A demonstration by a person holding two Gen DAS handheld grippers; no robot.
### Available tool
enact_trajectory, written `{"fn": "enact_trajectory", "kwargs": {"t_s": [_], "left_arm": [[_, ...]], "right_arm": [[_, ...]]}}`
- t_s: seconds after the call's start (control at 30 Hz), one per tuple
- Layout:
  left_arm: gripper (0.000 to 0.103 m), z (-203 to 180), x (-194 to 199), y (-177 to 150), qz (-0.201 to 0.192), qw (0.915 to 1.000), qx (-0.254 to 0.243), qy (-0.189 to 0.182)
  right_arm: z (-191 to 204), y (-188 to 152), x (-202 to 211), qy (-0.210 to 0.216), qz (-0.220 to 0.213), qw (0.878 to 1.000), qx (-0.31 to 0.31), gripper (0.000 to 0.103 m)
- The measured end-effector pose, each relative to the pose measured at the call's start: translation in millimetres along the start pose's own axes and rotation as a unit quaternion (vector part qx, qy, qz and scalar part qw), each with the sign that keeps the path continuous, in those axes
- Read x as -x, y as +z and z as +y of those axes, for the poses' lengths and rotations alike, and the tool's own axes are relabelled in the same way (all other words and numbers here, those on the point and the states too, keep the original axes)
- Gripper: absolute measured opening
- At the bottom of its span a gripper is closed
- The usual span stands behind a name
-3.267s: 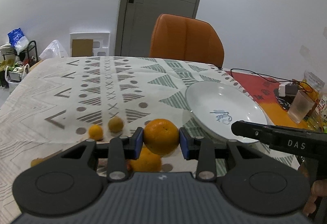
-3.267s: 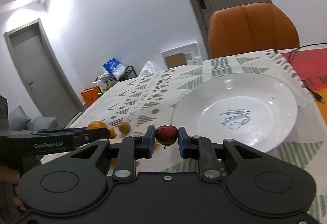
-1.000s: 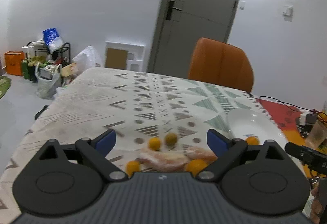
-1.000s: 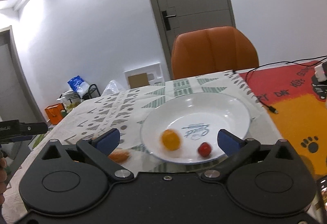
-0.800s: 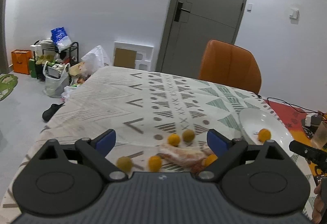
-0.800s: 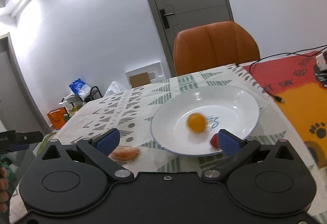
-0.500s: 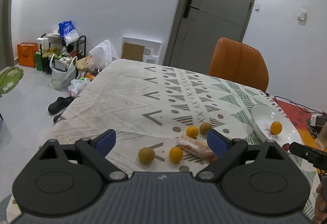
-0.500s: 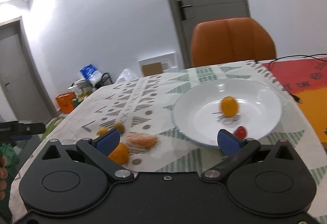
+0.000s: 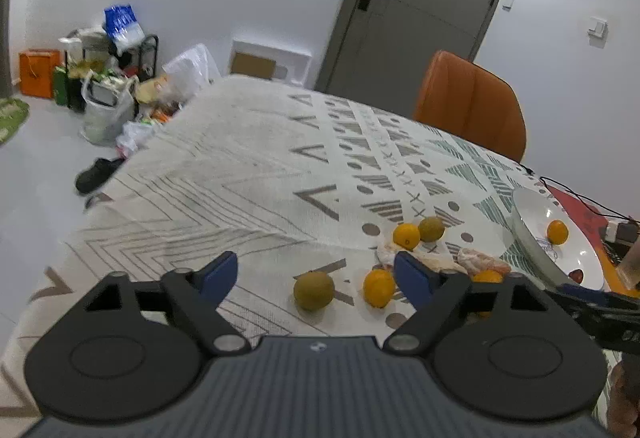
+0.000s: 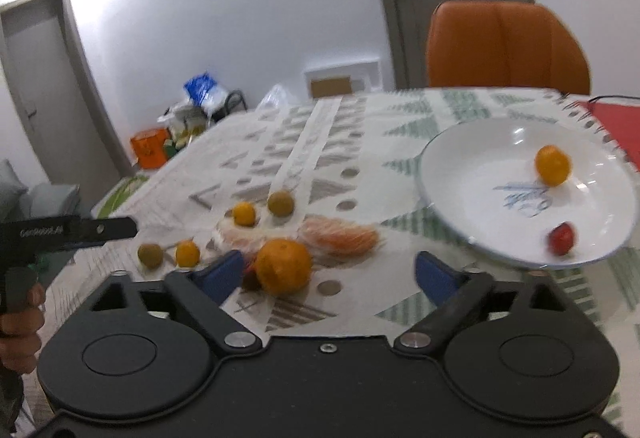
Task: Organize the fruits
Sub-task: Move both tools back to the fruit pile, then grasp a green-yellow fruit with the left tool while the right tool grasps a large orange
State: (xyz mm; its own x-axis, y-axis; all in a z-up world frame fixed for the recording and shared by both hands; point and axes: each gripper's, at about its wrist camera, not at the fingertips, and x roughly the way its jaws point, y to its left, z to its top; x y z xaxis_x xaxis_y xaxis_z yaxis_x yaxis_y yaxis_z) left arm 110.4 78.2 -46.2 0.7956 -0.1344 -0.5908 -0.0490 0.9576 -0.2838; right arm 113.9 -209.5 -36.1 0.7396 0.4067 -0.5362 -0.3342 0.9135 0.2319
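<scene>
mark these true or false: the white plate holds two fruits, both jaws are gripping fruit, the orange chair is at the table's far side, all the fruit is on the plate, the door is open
1. The white plate holds two fruits. True: an orange and a small red fruit.
2. Both jaws grip fruit. False: the left gripper and right gripper are open and hold nothing.
3. The orange chair stands at the table's far side. True.
4. All fruit is on the plate. False: several pieces, including a large orange, lie on the tablecloth.
5. The door is open. False: it is closed.
</scene>
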Motion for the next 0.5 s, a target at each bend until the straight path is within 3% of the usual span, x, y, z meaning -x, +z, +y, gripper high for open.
{"fn": "enact_trajectory", "kwargs": {"t_s": [0.17,0.23,0.3,0.33,0.37,0.43,0.5], "left_arm": [[0.060,15.3,-19.3,-1.2,0.027,0.9992,0.011,-0.028],[0.059,19.1,-24.3,-3.1,0.028,0.9987,0.010,-0.040],[0.047,18.1,-24.9,-3.3,0.022,0.9989,-0.004,-0.041],[0.026,18.1,-26.6,-1.8,0.026,0.9985,-0.005,-0.047],[0.023,19.9,-29.2,-0.5,0.037,0.9975,0.002,-0.061],[0.023,21.7,-29.2,0.4,0.044,0.9964,0.008,-0.072],[0.023,19.3,-27.9,0.9,0.046,0.9962,-0.006,-0.073]], "right_arm": [[15.2,1.0,-20.0,0.004,0.025,1.000,0.008,0.072],[21.4,2.1,-26.4,0.004,0.030,0.999,0.010,0.069],[26.9,2.5,-32.7,-0.003,0.039,0.999,0.012,0.062],[28.8,2.6,-35.3,-0.007,0.044,0.999,0.014,0.057],[29.7,2.6,-37.4,-0.010,0.048,0.999,0.013,0.055],[28.7,3.7,-36.9,-0.010,0.044,0.999,0.000,0.041],[28.5,5.6,-36.8,-0.013,0.042,0.999,-0.008,0.037]]}}
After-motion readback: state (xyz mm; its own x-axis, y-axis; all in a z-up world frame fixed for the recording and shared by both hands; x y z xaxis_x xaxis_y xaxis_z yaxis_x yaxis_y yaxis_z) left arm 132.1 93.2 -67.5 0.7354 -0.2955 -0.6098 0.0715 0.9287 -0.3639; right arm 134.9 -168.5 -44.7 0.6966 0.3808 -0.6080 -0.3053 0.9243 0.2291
